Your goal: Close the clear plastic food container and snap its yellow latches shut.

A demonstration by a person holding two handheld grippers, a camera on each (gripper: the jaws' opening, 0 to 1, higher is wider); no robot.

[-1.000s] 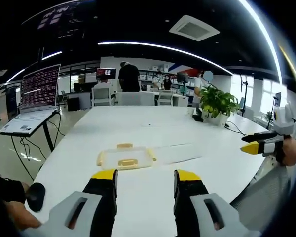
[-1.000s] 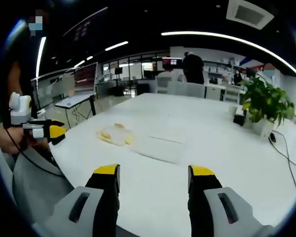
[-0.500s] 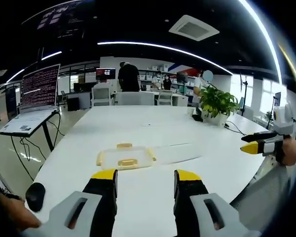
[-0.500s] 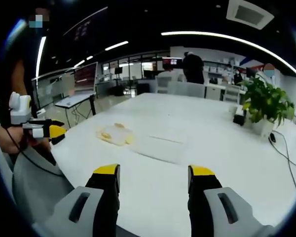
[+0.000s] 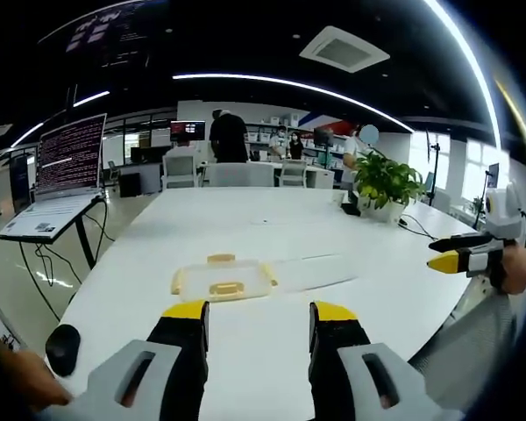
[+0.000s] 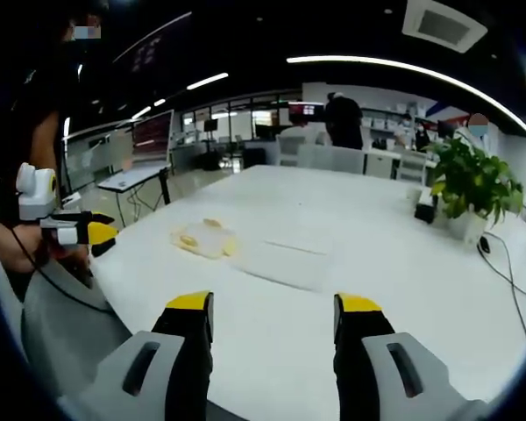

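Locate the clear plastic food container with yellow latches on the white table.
In the left gripper view the container lies on the white table just ahead of the left gripper; in the right gripper view it sits left of centre, near the table's left edge.

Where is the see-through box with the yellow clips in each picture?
Left gripper view: the box lies on the white table, just beyond the left claw.
Right gripper view: the box sits left of middle, near the table edge.
Shared landmark: the potted plant.
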